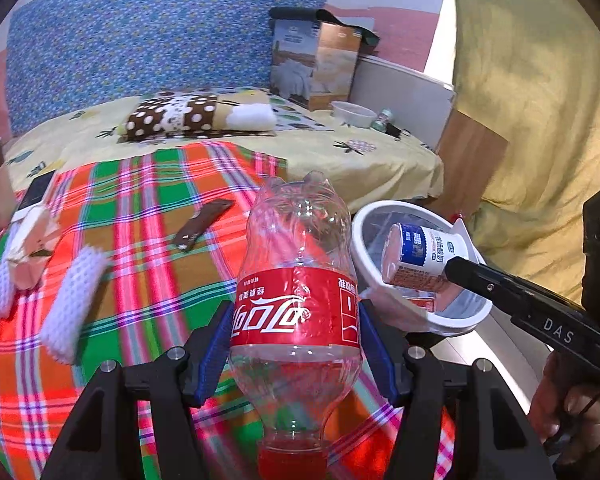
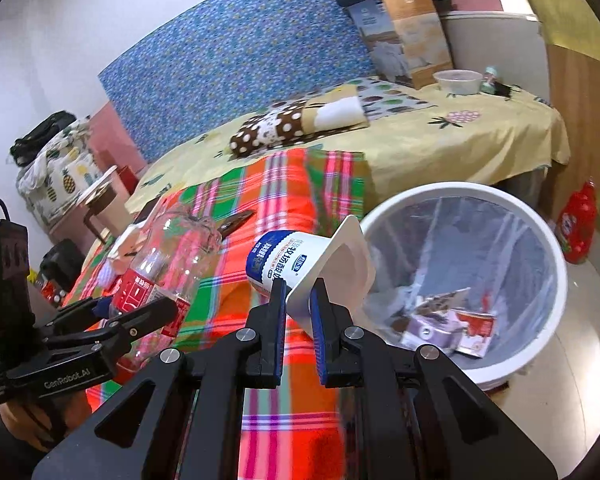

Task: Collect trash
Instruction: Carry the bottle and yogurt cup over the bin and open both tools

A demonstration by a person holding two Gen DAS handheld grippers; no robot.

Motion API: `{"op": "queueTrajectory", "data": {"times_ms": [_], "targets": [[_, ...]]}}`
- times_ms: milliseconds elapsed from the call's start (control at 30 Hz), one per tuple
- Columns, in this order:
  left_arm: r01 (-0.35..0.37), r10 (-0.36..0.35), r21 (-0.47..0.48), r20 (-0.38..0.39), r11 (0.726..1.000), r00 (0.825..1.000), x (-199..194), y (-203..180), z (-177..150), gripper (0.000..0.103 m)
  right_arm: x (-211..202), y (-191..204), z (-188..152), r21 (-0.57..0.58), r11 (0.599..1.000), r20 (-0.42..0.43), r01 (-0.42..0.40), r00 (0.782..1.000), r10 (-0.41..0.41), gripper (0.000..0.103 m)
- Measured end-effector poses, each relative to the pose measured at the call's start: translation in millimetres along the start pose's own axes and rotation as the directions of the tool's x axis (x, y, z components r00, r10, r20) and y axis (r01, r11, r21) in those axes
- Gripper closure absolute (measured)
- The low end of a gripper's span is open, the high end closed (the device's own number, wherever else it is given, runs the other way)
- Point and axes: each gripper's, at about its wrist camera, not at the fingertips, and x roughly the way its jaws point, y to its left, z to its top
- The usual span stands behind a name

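Over the plaid blanket [image 1: 100, 208], the left gripper [image 1: 296, 322] is clamped around an empty cola bottle [image 1: 296, 280]. Beside it, the right gripper [image 2: 298, 300] pinches a yogurt cup [image 2: 300, 264] by its rim, next to the white bin [image 2: 556, 280].

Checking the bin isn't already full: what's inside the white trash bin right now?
The white trash bin has a clear liner and a few flattened cartons on the bottom. The yogurt cup in the right gripper covers its near-left part, so that corner stays unseen.
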Motion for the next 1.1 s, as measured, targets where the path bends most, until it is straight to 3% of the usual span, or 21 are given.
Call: {"op": "queueTrajectory", "data": {"times_ms": [467, 1100], "targets": [[0.091, -0.086, 0.090, -0.049, 0.992, 0.995, 44, -55, 12, 0.042, -12, -44, -4, 0.089, 0.992, 0.013, 0.093, 0.995, -0.094, 0.089], [0.175, -0.149, 0.151, -0.166, 0.973, 0.975, 109, -99, 19, 0.041, -5, -84, -12, 0.152, 0.973, -0.066, 0.174, 0.984, -0.165, 0.089]]}}
